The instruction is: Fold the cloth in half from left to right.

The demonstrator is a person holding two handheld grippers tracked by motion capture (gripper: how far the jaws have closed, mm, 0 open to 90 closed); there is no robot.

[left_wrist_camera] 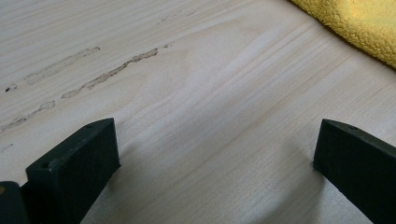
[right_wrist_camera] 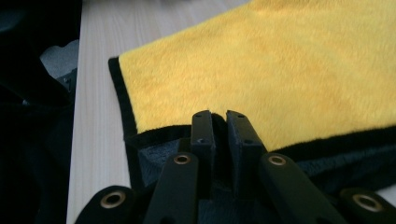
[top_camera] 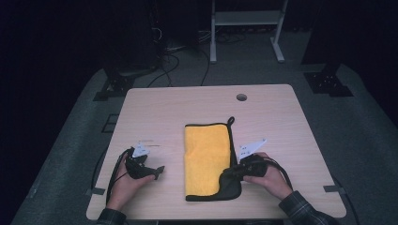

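**One cloth, two grippers, one table**

A single yellow cloth (top_camera: 206,157) with a black border lies folded near the middle of the wooden table (top_camera: 281,122), long side running away from the person. One small black loop (top_camera: 230,121) sticks out at its far right corner. The table has one round hole (top_camera: 241,97) near its far edge.

The right gripper (right_wrist_camera: 218,116) has its jaws pressed together on the cloth's dark edge at the near right corner, where the fabric is bunched and turned up. The left gripper (left_wrist_camera: 215,154) sits on the bare wood just left of the cloth, jaws spread wide with nothing between them. Two hands hold the tools, one each.
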